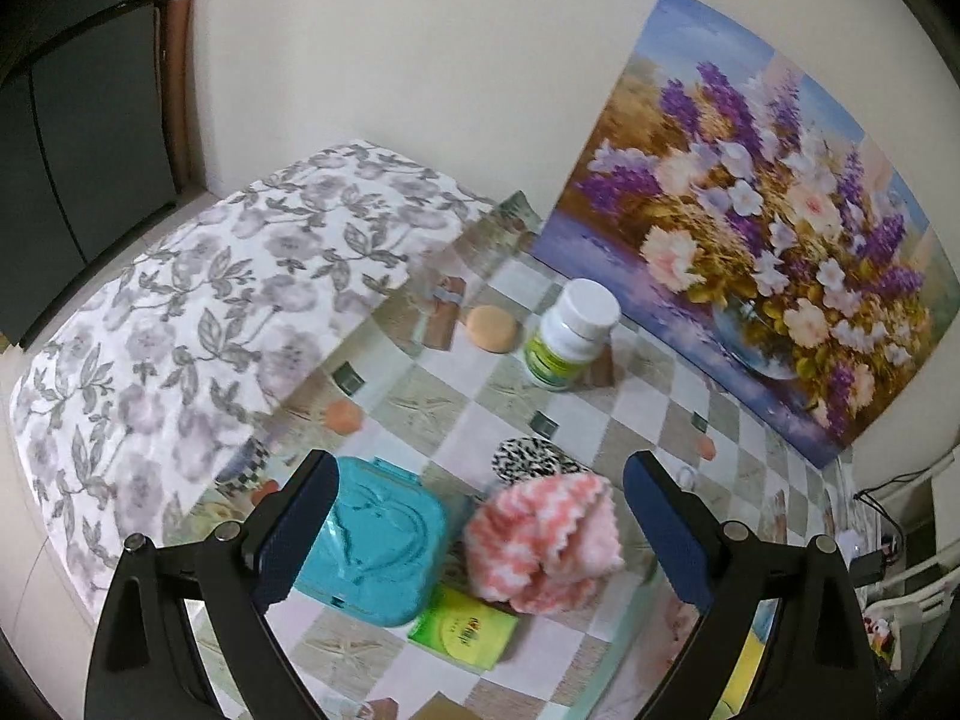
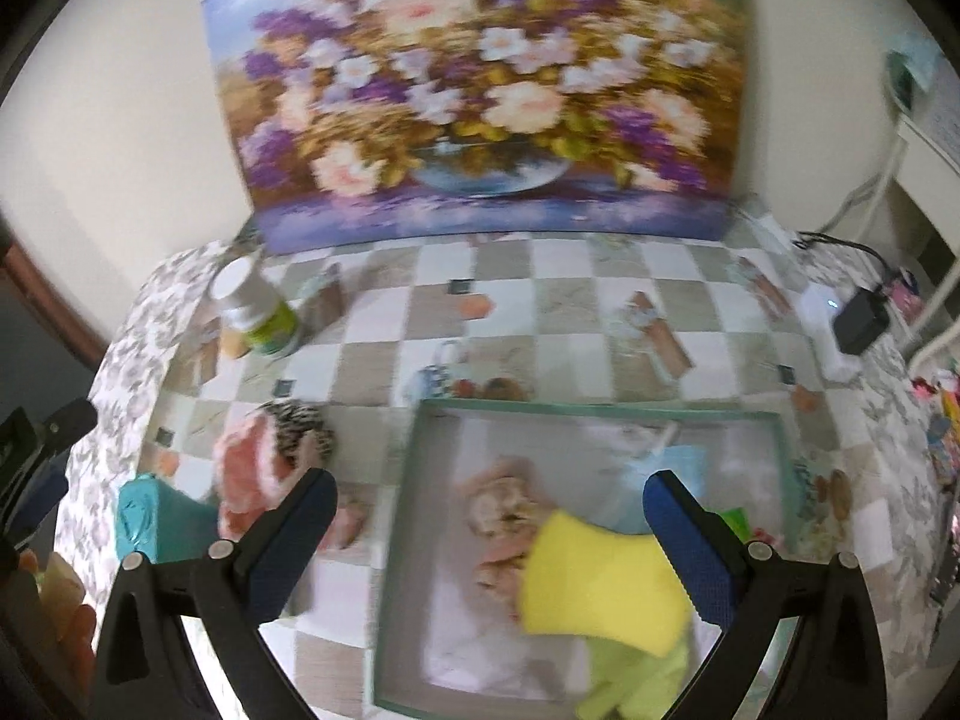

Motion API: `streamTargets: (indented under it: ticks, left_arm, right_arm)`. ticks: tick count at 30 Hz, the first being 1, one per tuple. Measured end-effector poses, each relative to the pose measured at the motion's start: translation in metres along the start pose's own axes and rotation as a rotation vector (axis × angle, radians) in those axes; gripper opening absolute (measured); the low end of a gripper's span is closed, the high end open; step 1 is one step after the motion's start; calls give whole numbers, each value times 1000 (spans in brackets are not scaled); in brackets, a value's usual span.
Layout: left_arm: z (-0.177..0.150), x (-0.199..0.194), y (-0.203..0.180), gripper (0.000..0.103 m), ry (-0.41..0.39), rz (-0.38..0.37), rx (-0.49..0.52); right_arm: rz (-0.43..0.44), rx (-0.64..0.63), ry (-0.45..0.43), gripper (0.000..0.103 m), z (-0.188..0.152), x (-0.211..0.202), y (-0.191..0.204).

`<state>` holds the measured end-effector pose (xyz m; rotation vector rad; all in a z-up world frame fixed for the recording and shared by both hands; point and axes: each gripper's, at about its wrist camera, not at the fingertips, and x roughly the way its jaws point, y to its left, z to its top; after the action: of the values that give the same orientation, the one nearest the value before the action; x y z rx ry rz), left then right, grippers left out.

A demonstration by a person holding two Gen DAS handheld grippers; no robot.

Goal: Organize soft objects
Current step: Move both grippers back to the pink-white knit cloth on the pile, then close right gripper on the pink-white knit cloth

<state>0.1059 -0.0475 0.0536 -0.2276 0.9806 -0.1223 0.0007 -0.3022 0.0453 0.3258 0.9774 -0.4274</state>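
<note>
Two fluffy pink-white cloth (image 1: 543,540) folds, scalloped edges.

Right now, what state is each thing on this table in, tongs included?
Left tongs: open, holding nothing.
Right tongs: open, holding nothing.
Pink cloth: crumpled, on the table.
Teal box: lid shut, lying flat.
White-capped bottle: upright, capped.
Tray: holds a yellow sponge and other soft items.
Green packet: flat, beside the teal box.
</note>
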Motion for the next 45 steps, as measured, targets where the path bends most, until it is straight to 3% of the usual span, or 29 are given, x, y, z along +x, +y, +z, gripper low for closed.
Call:
streamTargets:
  ticks: [5,16,24,33,41,45]
  left_arm:
    - [4,4,10,96,-7,47,29]
    - [8,28,32,96,39,30,3]
    - [12,44,30,96,77,7,10]
    - [22,59,32,96,86,35,18]
    - [26,67,38,96,92,39,-4]
    - [25,69,38,96,104,32,1]
  right_arm:
    - [43,-72,17,103,-3,11,42]
    - [123,-154,56,103,-17,42,95]
    - [200,-123,9,103,-13,52,101]
    - [228,-162,75,103,-20,86,118]
    - [341,-86,59,103,-20,91,114]
    - [335,-122,58,103,-25,93,122]
